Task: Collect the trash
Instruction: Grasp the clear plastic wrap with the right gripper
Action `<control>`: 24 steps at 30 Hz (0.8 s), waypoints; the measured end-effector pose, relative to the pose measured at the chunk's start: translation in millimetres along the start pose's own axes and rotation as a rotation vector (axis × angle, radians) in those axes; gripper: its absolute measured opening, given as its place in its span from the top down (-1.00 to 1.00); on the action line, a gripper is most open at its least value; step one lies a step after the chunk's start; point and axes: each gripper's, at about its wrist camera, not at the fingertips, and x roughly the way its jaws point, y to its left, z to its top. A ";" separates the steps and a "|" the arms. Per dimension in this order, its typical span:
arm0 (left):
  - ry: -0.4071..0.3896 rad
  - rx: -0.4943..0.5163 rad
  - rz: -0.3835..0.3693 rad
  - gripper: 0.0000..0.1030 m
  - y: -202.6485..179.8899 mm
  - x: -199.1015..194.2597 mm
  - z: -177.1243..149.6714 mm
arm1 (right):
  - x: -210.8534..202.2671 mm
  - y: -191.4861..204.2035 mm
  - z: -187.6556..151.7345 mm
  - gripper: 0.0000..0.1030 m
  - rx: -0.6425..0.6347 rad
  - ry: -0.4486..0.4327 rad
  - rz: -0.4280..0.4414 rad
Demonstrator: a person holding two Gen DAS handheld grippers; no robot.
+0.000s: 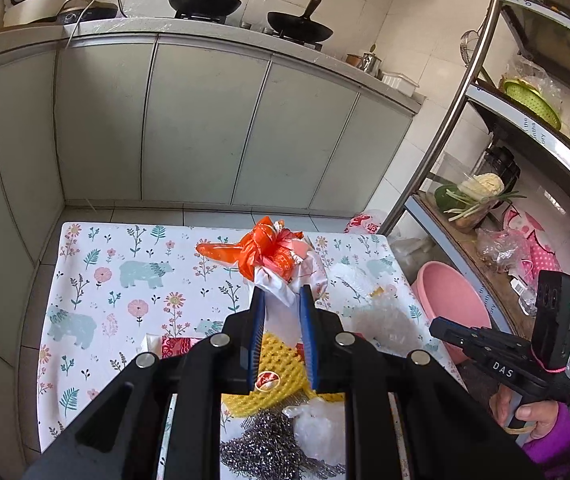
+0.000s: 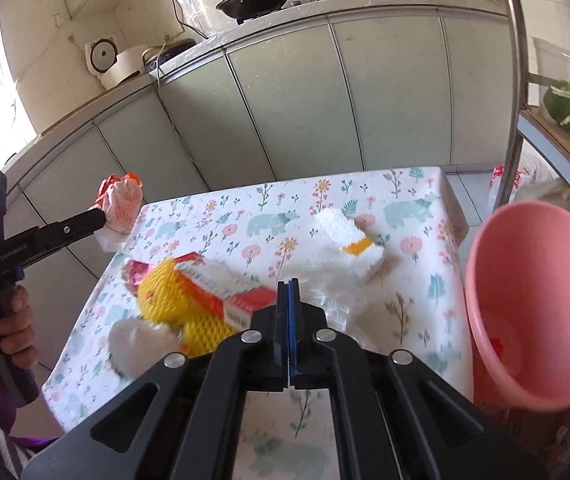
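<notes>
My left gripper (image 1: pixel 282 294) is shut on a crumpled orange-and-white plastic bag (image 1: pixel 273 256), held up above the table with the floral bear cloth (image 1: pixel 125 280). The right wrist view shows the same bag (image 2: pixel 121 204) at the left gripper's tip, off the table's left edge. My right gripper (image 2: pixel 288 285) is shut with nothing between its blue pads and hovers over the table (image 2: pixel 405 216). On the cloth lie a yellow foam net (image 2: pixel 181 308), a red-and-white carton (image 2: pixel 221 284), a white foam piece with an orange label (image 2: pixel 349 240), clear plastic wrap (image 2: pixel 325 292) and steel wool (image 1: pixel 261 440).
A pink basin (image 2: pixel 525 300) stands tilted to the right of the table, under a metal shelf rack (image 1: pixel 465 92) holding vegetables and bags. Grey cabinets (image 1: pixel 205 128) with woks and a rice cooker on the counter run behind the table. A hand in a purple sleeve (image 1: pixel 541 420) holds the right gripper.
</notes>
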 end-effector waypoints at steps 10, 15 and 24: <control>0.008 0.009 -0.034 0.67 -7.7 -9.8 -12.9 | -7.6 -14.3 -22.5 0.15 0.013 0.045 -0.100; 0.025 0.007 -0.034 0.67 -5.2 -8.2 -17.5 | 18.7 -20.7 -15.3 0.13 -0.015 0.079 -0.111; 0.046 0.001 -0.051 0.67 -8.8 -3.1 -22.3 | 52.0 -23.0 -15.6 0.50 -0.028 0.121 -0.119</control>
